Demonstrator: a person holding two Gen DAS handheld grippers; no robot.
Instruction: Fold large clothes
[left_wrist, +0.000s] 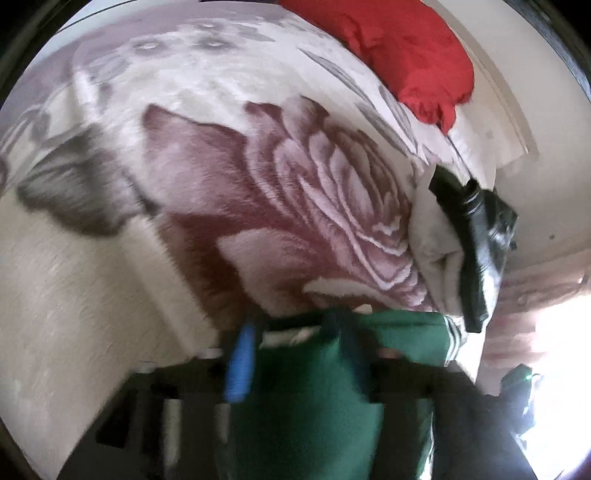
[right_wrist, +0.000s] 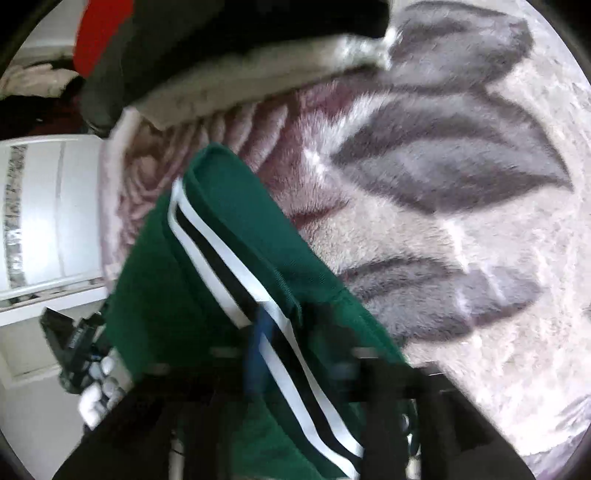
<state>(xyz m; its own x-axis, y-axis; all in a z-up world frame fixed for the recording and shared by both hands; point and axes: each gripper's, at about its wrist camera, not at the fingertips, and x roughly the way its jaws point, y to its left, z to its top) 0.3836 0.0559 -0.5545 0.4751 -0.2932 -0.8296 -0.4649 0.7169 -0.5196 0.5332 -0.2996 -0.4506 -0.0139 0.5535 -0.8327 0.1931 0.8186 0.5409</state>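
A green garment (left_wrist: 314, 398) with white and black side stripes (right_wrist: 236, 273) hangs between both grippers above a plush rose-patterned blanket (left_wrist: 295, 192). My left gripper (left_wrist: 291, 343) is shut on the green garment near its top edge; its blue finger (left_wrist: 240, 365) shows at the left. My right gripper (right_wrist: 288, 332) is shut on the green garment at the striped seam, its fingers blurred and dark. The other hand-held gripper (right_wrist: 77, 350), held in a white glove, shows at the lower left of the right wrist view.
A red cloth (left_wrist: 402, 51) lies at the far end of the bed. A black garment (left_wrist: 476, 236) rests on a folded white blanket (left_wrist: 436, 240) at the right edge. White furniture (right_wrist: 48, 214) stands beside the bed.
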